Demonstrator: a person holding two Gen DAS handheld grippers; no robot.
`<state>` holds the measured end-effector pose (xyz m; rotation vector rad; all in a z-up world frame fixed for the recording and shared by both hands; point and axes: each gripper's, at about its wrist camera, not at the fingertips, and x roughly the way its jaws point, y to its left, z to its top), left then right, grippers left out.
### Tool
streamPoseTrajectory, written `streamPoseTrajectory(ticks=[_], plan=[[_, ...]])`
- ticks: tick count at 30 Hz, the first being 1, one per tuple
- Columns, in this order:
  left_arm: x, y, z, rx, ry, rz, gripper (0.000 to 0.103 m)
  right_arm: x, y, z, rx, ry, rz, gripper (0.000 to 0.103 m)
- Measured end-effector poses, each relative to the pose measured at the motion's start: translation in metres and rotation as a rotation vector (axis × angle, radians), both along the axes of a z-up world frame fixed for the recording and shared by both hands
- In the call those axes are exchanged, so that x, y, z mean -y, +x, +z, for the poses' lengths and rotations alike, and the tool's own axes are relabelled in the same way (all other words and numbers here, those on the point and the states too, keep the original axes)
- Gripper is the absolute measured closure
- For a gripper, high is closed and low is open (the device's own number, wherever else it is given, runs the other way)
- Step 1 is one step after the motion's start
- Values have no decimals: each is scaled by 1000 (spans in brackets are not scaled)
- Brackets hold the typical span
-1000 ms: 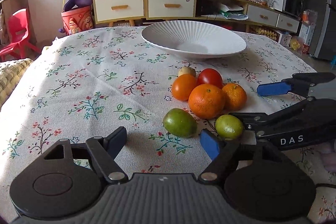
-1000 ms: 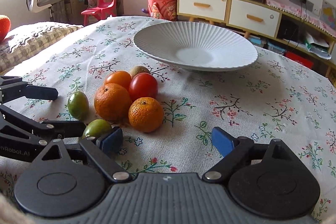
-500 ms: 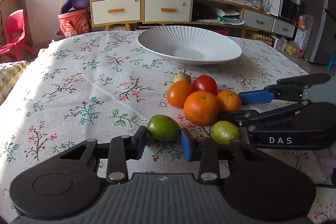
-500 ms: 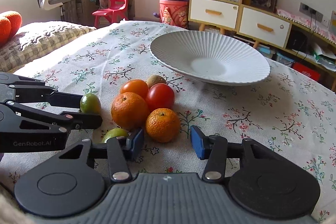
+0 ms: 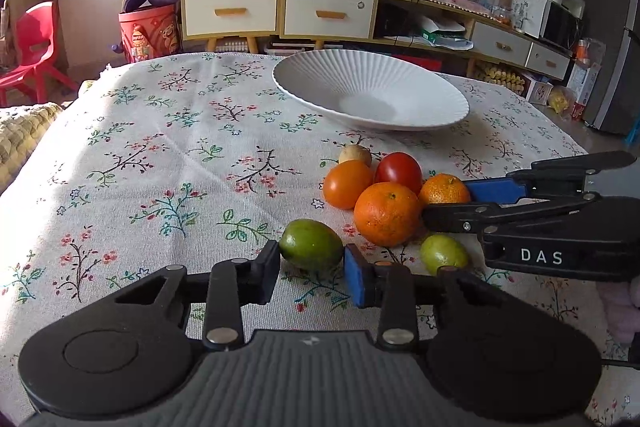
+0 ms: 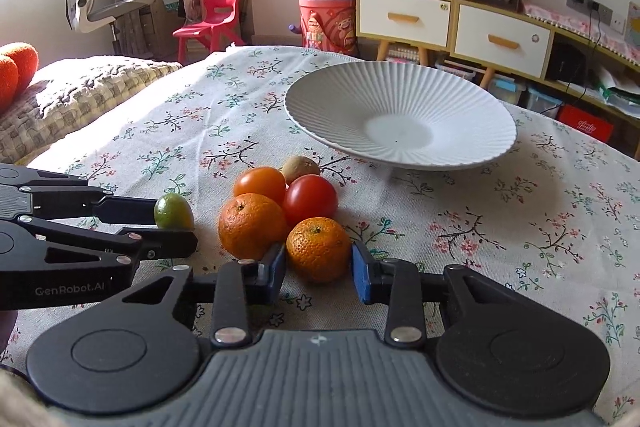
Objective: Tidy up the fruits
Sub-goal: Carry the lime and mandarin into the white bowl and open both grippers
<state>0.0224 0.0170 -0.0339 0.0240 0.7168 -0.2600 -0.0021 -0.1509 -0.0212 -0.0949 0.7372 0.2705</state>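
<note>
Several fruits lie bunched on the flowered tablecloth in front of a white ribbed bowl (image 5: 370, 95), which also shows in the right wrist view (image 6: 400, 115). My left gripper (image 5: 311, 273) is shut on a green lime (image 5: 311, 245), which still rests on the cloth. My right gripper (image 6: 319, 267) is shut on a small orange mandarin (image 6: 318, 249); the mandarin also shows in the left wrist view (image 5: 443, 189). Beside them lie a larger orange (image 5: 386, 213), a red tomato (image 5: 398, 169), an orange tomato (image 5: 346, 183), a brown kiwi (image 5: 355, 155) and a second lime (image 5: 443, 253).
The bowl is empty and stands behind the fruit pile. A cushion (image 6: 72, 95) lies off the table's left edge. Cabinets (image 5: 276, 11), a red chair (image 6: 218, 11) and a red bucket (image 5: 148, 33) stand behind the table.
Both grippers have moved forward and closed, the left onto the green lime and the right onto the small mandarin. The other fruits have not moved.
</note>
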Motion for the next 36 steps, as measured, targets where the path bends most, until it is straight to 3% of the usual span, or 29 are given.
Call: streamPoseTrajectory(ticks=[11,24,36], plan=[[10,15,23,18,-4,-13,84,13,9,20,45,37,-52,71],[33,70,40,23,6,-52,84,34,50,30,77,24,-126,71],[57,124,23,6,102,-110,84,42,82,18,50,15,-136,71]])
